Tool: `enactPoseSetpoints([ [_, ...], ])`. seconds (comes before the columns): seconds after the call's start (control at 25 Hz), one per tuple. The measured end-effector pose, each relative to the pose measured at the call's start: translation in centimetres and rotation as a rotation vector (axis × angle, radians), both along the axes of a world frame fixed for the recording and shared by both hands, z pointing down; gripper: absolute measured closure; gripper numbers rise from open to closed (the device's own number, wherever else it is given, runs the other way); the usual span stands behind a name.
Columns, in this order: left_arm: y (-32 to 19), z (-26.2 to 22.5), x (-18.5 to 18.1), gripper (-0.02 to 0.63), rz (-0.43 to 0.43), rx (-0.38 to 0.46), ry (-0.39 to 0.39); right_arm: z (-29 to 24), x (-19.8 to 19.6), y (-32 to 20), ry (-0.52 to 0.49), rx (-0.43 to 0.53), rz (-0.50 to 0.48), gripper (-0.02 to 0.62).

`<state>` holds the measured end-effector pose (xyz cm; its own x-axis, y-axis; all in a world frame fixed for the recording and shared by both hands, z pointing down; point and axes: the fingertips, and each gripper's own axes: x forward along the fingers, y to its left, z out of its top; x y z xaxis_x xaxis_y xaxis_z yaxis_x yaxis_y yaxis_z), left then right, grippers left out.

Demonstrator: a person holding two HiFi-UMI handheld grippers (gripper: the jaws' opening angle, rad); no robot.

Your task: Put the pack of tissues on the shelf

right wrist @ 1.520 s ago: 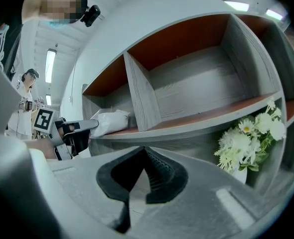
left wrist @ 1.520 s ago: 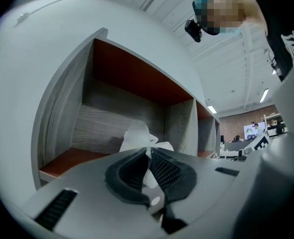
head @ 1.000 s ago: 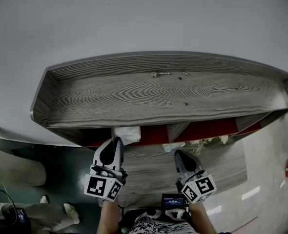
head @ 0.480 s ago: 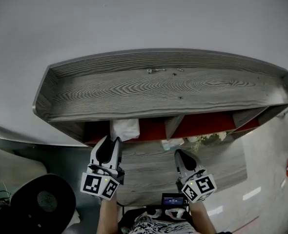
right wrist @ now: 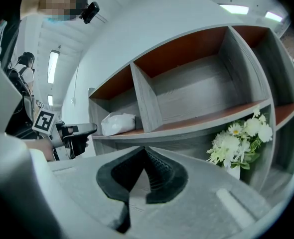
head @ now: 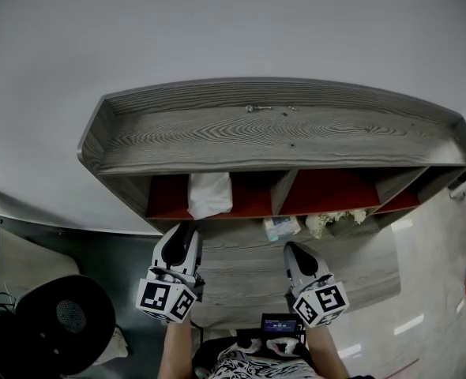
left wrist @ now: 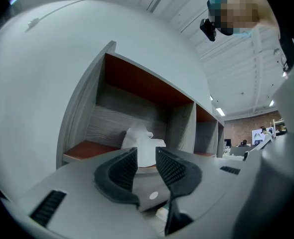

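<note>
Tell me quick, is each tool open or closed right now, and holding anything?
Left tool: open, empty; the pack of tissues sits on the shelf beyond its jaws.
Right tool: closed, holding nothing.

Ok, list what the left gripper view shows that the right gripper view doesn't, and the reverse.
Left gripper view only: the left gripper's own jaws, apart, framing the tissues head-on.
Right gripper view only: the right gripper with its jaws together, white flowers on the level below, and the left gripper seen from the side.
Both: the tissues lying in the leftmost compartment of the shelf.
</note>
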<state>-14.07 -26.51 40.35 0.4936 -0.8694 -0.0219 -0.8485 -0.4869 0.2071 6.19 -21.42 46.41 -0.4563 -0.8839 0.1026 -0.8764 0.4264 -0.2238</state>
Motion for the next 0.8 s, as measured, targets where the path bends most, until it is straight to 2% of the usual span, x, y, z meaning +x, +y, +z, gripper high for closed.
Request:
enactPoseSetpoints([
  [0.48, 4.7, 1.0, -0.4, 0.509, -0.007, -0.002, -0.008, -0.6, -0.4, 3.5, 0.042, 0.031, 0.004, 0.591],
  [0.8, 7.5, 2.0, -1.1, 0.57, -0.021, -0.01, -0.024, -0.8, -1.0, 5.5, 0.073, 0.047, 0.003, 0.591],
])
